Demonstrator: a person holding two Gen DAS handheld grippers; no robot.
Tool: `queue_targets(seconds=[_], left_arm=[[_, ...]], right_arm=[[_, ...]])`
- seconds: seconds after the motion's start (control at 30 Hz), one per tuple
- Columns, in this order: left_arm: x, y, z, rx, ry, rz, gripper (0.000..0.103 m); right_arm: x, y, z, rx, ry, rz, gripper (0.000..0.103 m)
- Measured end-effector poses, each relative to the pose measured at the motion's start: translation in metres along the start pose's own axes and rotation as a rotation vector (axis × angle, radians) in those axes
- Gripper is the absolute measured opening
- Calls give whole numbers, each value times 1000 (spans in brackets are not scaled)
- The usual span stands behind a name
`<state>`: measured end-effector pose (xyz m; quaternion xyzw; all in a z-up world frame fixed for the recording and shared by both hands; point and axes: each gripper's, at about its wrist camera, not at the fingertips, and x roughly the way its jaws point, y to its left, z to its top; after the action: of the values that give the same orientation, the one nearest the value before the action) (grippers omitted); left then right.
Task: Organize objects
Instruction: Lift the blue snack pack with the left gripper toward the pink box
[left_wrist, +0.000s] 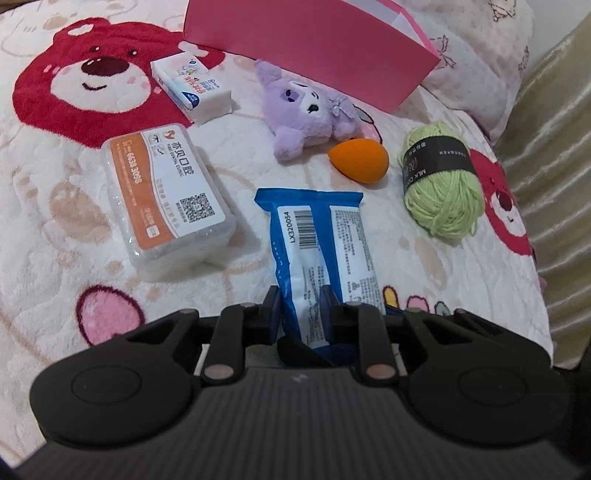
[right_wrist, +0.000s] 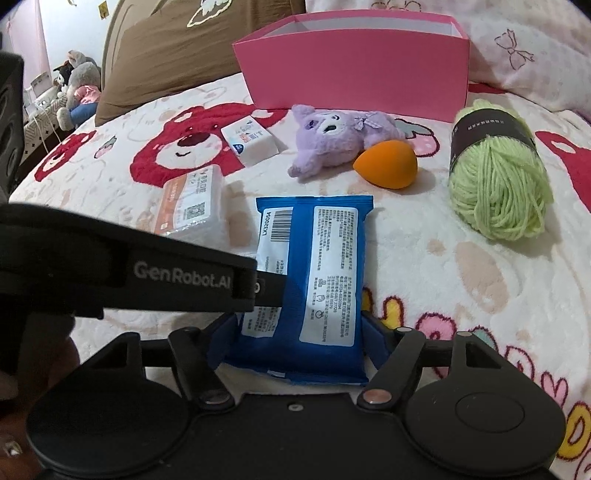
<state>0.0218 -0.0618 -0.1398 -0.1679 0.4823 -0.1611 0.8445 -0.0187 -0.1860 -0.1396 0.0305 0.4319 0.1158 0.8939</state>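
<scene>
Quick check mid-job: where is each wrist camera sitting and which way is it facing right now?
Left wrist: behind the left tool, low over the bed, looking along the blue packet toward the pink box; its own black linkage shows.
Right wrist: behind the right tool, facing the same pink box; the left tool's arm crosses at left.
Shared: the blue packet, gripped by both tools.

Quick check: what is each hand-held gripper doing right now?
Left hand-held gripper: closed on the blue packet.
Right hand-held gripper: closed on the same packet's near end.
</scene>
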Motion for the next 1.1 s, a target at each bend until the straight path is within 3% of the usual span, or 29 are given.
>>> queue_targets(seconds=[0.13, 0.67, 0.97, 1.1], left_arm=[[-6, 3, 4, -21, -4, -38, 17], [-42, -5, 31, 30, -11, -135, 18], [-98, -22, 52, 104, -55, -150, 18], [-102, -28, 65, 94, -38, -168, 18]], right_arm=[[-9, 14, 3, -94, -7, -12, 68], [-42, 0, 26, 52, -37, 78, 66], [-86, 15, 56, 4, -70, 105, 65], [-99, 24, 71, -3, -58, 59, 65]])
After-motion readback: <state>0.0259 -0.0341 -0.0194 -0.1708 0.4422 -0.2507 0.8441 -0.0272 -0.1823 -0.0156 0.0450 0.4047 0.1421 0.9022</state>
